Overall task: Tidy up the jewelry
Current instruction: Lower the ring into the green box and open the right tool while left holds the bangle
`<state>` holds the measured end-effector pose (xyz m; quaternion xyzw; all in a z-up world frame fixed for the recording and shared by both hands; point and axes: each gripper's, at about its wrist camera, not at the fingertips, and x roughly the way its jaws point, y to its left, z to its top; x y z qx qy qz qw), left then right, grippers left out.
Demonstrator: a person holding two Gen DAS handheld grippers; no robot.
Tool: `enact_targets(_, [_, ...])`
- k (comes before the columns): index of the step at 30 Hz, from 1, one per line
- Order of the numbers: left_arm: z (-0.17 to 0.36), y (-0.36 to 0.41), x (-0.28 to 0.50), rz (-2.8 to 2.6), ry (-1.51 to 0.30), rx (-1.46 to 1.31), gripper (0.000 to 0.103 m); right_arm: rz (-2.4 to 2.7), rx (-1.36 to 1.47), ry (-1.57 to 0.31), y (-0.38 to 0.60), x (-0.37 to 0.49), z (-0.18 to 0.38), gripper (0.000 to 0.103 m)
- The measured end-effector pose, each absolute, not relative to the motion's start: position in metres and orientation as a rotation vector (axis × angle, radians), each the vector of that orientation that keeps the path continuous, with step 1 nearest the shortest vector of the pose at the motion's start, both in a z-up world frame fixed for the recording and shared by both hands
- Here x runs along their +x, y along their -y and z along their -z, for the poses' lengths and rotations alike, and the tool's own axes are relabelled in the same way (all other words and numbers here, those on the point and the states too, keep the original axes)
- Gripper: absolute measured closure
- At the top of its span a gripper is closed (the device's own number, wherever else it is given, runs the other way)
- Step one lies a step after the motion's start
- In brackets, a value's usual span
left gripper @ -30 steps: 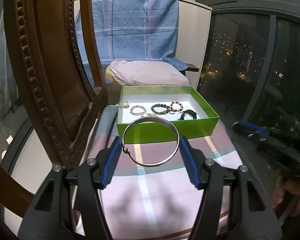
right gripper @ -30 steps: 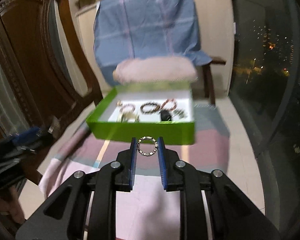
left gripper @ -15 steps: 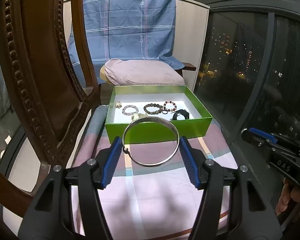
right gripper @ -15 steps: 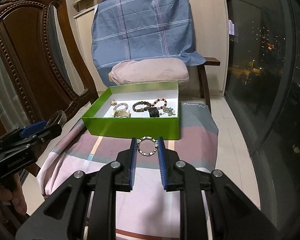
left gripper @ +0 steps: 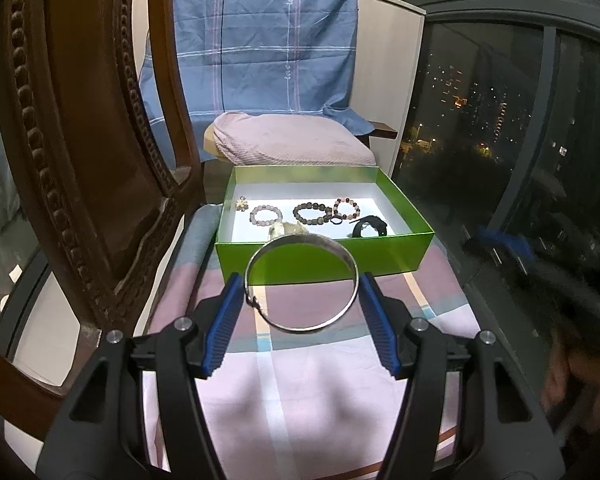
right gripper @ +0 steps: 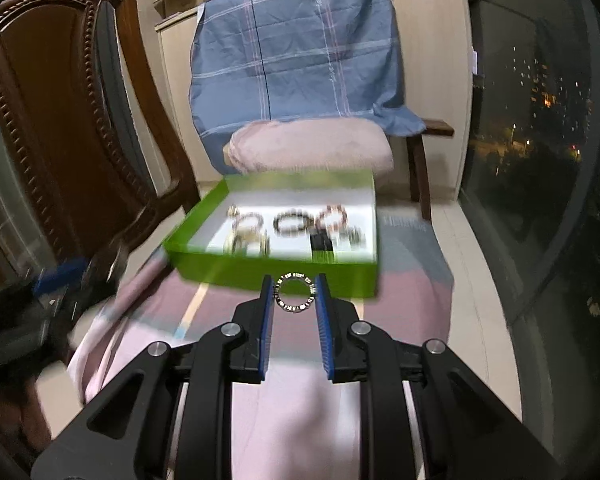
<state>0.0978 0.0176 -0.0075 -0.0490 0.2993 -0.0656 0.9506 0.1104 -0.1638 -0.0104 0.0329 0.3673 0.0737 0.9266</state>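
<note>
A carved dark-wood chair back (left gripper: 72,152), edged with a beaded moulding, fills the left of both views. Behind the work area a blue plaid cloth (left gripper: 260,48) hangs over a second chair, with a pinkish ribbed cushion (left gripper: 292,144) on its seat. The surface in front is covered by a soft striped cloth (left gripper: 300,368) in pink, mauve and pale blue bands.

On that cloth sits one shallow rectangular green cardboard box (left gripper: 324,256) with a white floor, its long axis running left to right across the left wrist view. Inside lie three round beaded bracelets: a pale pink one (left gripper: 265,215), a dark grey-green one (left gripper: 313,213) and a reddish one (left gripper: 346,208), the last two touching. A small flower-shaped gold piece (left gripper: 242,203) lies at the left end, a black band (left gripper: 370,227) near the right front corner, and a pale lumpy item (left gripper: 286,230) by the front wall (too small to name).

The left gripper (left gripper: 302,296) is spread wide, its ribbed blue pads pressed on either side of a smooth silver bangle (left gripper: 302,282), a thin open hoop with a clasp at its left; it is held roughly flat, above the cloth just in front of the box.

The right gripper (right gripper: 295,294) is nearly closed, pinching a small ring of light and dark segments (right gripper: 295,293) between its blue pads, face toward the camera, before the box's front wall (the box itself is motion-blurred here).
</note>
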Motion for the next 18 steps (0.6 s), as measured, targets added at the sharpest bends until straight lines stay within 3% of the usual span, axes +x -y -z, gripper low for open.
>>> enact_targets(9, [0.014, -0.026, 0.1, 0.134, -0.633, -0.105, 0.044, -0.03, 0.07, -0.8, 0.175, 0.277, 0.043, 0.08])
enact_targets(12, [0.014, -0.029, 0.101, 0.135, -0.637, -0.11, 0.044, 0.035, 0.079, -0.782, 0.192, 0.283, 0.044, 0.062])
enact_targets(14, [0.014, -0.029, 0.102, 0.137, -0.635, -0.11, 0.044, 0.048, 0.142, -0.731, 0.207, 0.258, 0.032, 0.058])
enact_targets(15, [0.013, -0.029, 0.102, 0.139, -0.634, -0.113, 0.044, 0.045, 0.168, -0.707, 0.213, 0.236, 0.023, 0.052])
enact_targets(16, [0.014, -0.03, 0.103, 0.141, -0.634, -0.114, 0.044, 0.048, 0.178, -0.69, 0.216, 0.219, 0.018, 0.039])
enact_targets(18, [0.014, -0.029, 0.104, 0.142, -0.632, -0.113, 0.044, 0.022, 0.189, -0.649, 0.217, 0.178, 0.01, 0.029])
